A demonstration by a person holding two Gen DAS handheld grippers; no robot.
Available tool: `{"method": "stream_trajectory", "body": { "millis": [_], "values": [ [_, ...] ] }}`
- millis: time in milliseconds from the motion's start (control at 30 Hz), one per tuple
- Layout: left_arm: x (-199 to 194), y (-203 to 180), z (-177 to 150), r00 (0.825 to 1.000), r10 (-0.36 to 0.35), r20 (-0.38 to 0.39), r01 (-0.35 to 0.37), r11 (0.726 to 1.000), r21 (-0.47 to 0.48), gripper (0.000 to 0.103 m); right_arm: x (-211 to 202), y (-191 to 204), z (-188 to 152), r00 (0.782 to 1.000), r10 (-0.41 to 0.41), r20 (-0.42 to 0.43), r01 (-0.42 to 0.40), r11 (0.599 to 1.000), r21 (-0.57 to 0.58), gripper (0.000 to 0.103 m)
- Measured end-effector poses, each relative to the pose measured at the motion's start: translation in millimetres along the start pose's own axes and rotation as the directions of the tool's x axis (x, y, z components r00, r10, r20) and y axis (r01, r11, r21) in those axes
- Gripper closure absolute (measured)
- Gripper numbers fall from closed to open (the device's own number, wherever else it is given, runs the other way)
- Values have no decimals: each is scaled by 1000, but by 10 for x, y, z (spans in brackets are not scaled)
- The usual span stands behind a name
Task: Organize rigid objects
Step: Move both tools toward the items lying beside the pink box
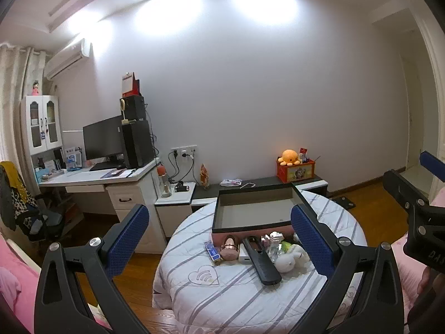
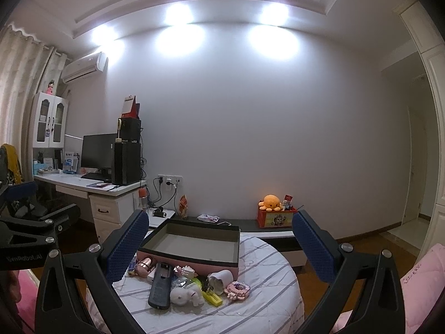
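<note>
Round striped-quilted table (image 2: 250, 306), open box (image 2: 194, 240), bedroom desk (image 2: 83, 185), white wall (image 2: 264, 125)

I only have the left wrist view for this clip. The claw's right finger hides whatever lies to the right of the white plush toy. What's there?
Observer: A white cup lies tipped on its side, just in front of the box.
Operator: Anything further right?
Observer: A pink block toy sits right of the cup, the pile's rightmost item.
Operator: And nearer than the cup?
Observer: A yellow item lies flat between the plush toy and the pink one; what it is I cannot tell.
</note>
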State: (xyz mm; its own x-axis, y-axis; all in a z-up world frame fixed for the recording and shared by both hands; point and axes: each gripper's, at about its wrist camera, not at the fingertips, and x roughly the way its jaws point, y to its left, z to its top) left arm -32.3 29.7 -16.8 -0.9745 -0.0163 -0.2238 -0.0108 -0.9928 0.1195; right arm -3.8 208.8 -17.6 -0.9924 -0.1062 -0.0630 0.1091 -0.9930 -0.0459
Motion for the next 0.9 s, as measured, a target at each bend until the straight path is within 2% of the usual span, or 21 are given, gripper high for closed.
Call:
{"method": "stream_trajectory", "body": {
  "millis": [667,900],
  "values": [
    [389,-180,-35,998,-25,-53,26,1000,17,0,299,-222,-131,998,-29,-61,31,999,38,0],
    [563,-136,-41,997,-25,-71,24,1000,-10,0,456,-233,-187,995,-26,-93,30,999,42,0]
  ]
}}
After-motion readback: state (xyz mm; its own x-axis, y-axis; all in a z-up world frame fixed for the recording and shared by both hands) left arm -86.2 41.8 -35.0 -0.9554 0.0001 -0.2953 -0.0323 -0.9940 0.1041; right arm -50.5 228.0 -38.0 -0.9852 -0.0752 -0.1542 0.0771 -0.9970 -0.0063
